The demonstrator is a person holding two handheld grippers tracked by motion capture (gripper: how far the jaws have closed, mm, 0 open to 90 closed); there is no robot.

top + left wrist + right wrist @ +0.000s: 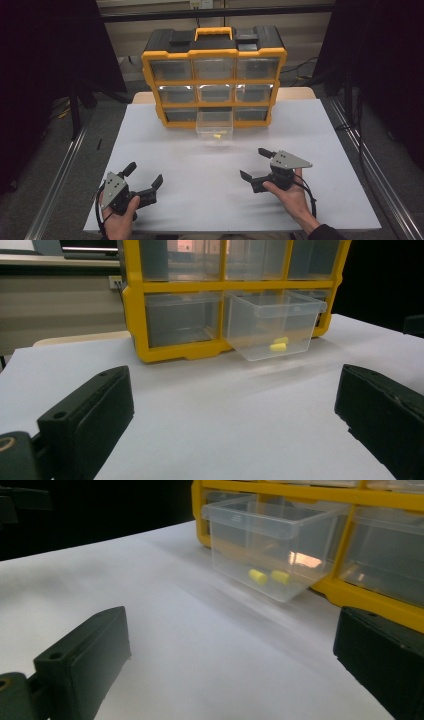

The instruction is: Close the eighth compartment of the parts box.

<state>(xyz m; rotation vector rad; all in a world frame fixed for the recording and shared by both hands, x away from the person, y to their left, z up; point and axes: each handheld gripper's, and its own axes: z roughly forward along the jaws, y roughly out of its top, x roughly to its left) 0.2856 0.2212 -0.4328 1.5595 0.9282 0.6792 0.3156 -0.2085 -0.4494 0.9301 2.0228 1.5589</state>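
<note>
drawer [272, 325] well beyond spread jaws, perhaps earplugs [278, 346]

Yellow-black drawer organizer [214, 75] at white table [200, 200] far edge; bottom-middle clear drawer [214, 127] pulled out.

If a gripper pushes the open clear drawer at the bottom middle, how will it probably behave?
The clear drawer looks thin-walled and nearly empty, so probably light and easy to slide into the yellow cabinet. It tilts downward, so it may jam. The two yellow pieces inside look cylindrical and may roll.

no legible text, labels, brands or numbers on any surface in these views
</note>
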